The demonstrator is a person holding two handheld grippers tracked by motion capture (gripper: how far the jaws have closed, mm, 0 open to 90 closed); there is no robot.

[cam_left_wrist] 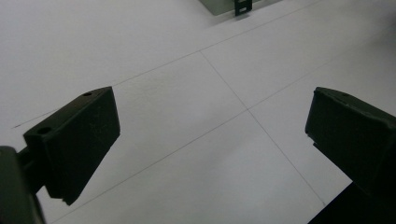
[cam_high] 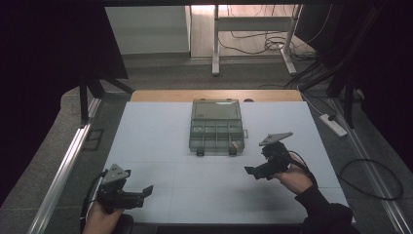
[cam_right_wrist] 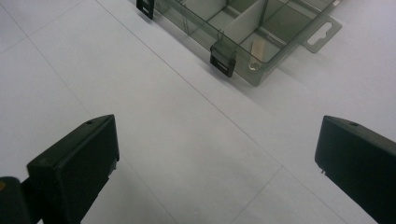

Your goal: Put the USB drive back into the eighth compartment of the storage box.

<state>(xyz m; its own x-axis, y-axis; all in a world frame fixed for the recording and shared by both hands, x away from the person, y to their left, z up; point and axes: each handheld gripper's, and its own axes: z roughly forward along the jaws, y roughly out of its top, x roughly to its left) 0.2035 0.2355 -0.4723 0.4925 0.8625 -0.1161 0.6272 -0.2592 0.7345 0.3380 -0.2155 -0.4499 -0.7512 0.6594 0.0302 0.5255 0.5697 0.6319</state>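
A clear plastic box (cam_high: 215, 127) with dividers lay open in the middle of the white tabletop (cam_high: 156, 141), toward its far side, its lid folded back away from the person. Two dark latches hung off its near edge. In the right gripper view one latch (cam_right_wrist: 222, 59) showed close up, and a small pale piece (cam_right_wrist: 257, 47) lay in the corner compartment just behind it; what that piece was I could not tell.

The right gripper (cam_high: 254, 171) hovered just off the box's near right corner, close to it but not touching, held in the person's right hand (cam_high: 293, 179). Its jaws stood wide apart with nothing between them, bare tabletop showing through the gap in its own view (cam_right_wrist: 217, 154).

The left gripper (cam_high: 145, 190) sat well apart from the box, down at the near left corner of the tabletop, in the left hand (cam_high: 100, 217). Its jaws were spread wide too, holding nothing (cam_left_wrist: 212, 130), and a corner of the box (cam_left_wrist: 229, 5) barely showed at the top edge of its view.
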